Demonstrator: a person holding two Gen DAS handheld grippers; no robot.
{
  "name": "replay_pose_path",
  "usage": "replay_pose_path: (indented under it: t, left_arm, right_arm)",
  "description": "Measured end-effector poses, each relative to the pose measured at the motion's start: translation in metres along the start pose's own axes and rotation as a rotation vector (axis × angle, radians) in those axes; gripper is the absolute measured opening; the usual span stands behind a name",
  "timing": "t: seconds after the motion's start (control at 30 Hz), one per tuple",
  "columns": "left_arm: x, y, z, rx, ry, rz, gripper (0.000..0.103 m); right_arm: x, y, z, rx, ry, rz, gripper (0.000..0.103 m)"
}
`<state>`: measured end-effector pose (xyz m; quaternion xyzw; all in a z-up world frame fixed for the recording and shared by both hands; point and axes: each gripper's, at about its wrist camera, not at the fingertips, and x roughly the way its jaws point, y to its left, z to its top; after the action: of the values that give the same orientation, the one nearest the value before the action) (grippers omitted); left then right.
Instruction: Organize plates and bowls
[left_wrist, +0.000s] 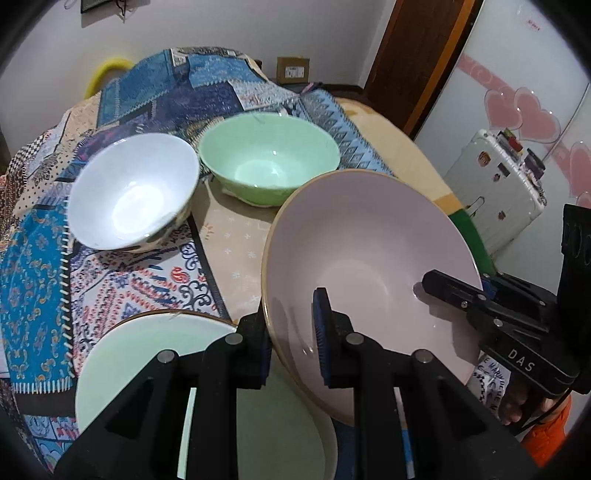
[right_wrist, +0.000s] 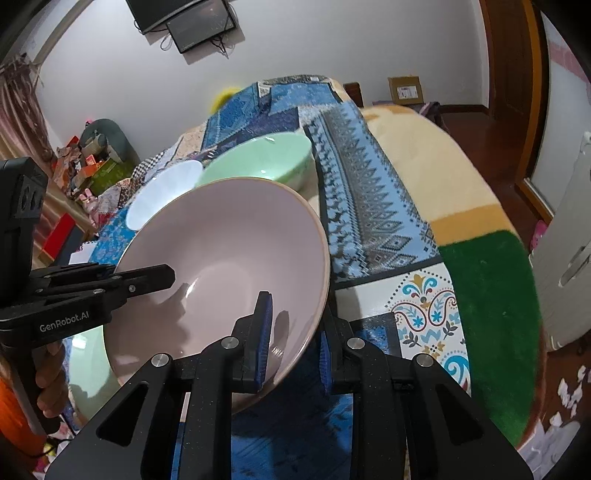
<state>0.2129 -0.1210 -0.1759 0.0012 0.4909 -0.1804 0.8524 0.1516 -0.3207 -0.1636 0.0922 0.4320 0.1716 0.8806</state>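
Above the pale green ceramic plate (left_wrist: 147, 369), I hold the wide pink ceramic bowl (left_wrist: 369, 258) tilted, my left gripper (left_wrist: 291, 339) and right gripper (right_wrist: 293, 341) each clamped on opposite rims, sharing its weight so it won't slip.

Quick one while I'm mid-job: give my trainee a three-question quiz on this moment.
1. True or false: the pink bowl is gripped on its rim by both the left tongs and the right tongs.
2. Multiple choice: what lies directly below the pink bowl on the left tongs' side? A) a pale green plate B) a metal tray C) a mug
3. How many other bowls stand farther back on the patterned cloth, and in what colours?

Key: 1 true. 2 A. 3 Two: a white bowl and a green bowl.
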Motion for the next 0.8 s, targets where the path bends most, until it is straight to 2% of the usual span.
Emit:
replay_pose_path:
  t: [0.4, 0.8]
  left_arm:
    - [-0.068, 0.023, -0.016, -0.026, -0.098, 0.023, 0.02]
    - [-0.128, 0.073, -0.051, -0.101, -0.169, 0.085, 0.02]
  right_arm:
    - [-0.021, 0.049, 0.011, -0.069, -0.067, 0.014, 0.02]
    - [-0.017, 0.115, 0.012, -0.159, -0.08, 0.064, 0.02]
